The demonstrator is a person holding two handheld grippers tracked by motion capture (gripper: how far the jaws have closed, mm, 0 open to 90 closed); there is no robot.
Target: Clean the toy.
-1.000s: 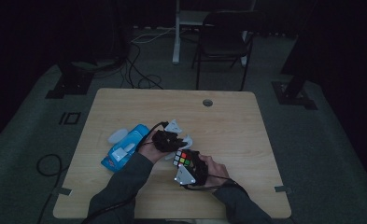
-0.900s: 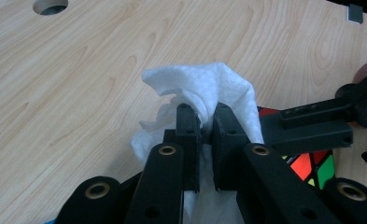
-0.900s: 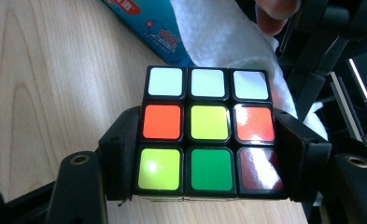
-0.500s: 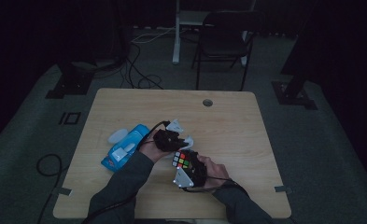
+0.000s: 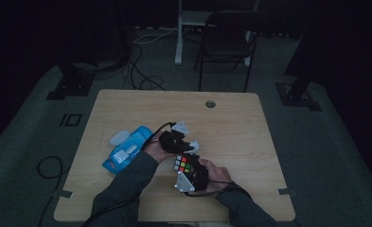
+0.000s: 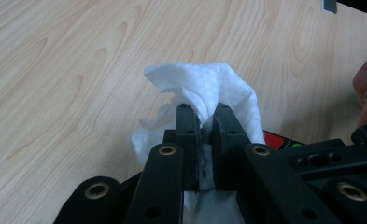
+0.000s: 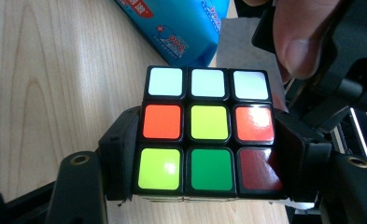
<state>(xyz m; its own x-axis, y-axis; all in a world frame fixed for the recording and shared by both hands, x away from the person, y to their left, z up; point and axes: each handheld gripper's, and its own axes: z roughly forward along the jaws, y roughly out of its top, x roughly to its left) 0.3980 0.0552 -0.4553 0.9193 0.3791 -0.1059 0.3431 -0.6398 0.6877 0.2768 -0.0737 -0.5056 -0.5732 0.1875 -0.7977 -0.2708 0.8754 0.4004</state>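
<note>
My right gripper clamps its fingers on 2 sides of the puzzle cube, steadying it above the bench, while my left gripper pinches a white wipe against the cube, apparently to clean it; the blue wipe pack lies near.

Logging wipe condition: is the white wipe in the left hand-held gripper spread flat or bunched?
Bunched: the white wipe rises crumpled and folded from the shut left hand-held gripper.
</note>
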